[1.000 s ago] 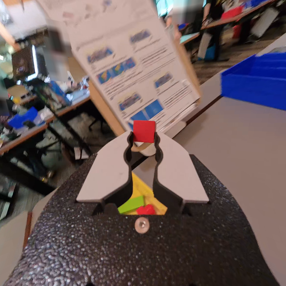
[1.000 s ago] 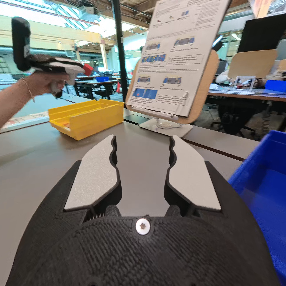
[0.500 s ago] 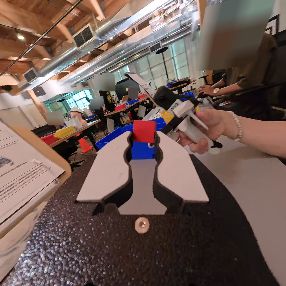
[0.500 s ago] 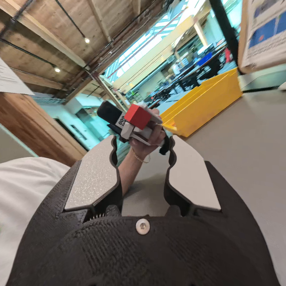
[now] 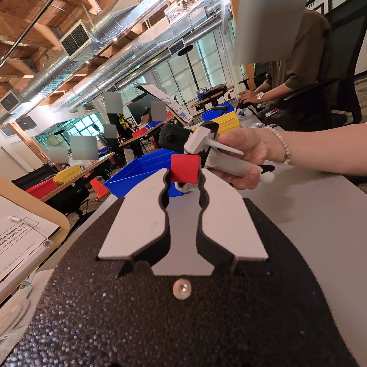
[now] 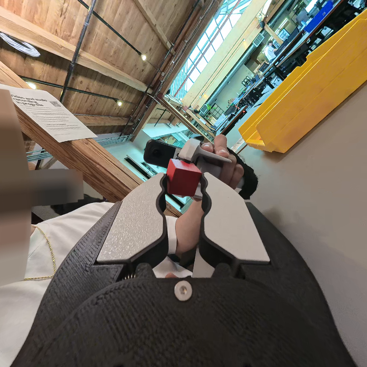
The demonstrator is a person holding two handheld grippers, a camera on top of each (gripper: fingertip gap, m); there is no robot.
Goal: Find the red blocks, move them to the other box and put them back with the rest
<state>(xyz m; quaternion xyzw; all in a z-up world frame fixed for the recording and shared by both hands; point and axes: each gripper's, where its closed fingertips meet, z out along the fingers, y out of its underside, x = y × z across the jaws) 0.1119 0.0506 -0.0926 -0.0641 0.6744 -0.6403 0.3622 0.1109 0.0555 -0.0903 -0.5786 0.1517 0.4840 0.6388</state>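
Left wrist view: the left tool (image 5: pixel 183 175) is clamped on a small red wooden cube (image 5: pixel 185 168), both pads pressed to its sides, raised above the grey table (image 5: pixel 297 208); the right tool (image 6: pixel 182 181) meets it head-on, its tips closed against the same cube's faces; an open blue plastic bin (image 5: pixel 139 174) sits just behind near the table edge; a yellow plastic bin (image 6: pixel 307 99) stands well apart across bare tabletop.
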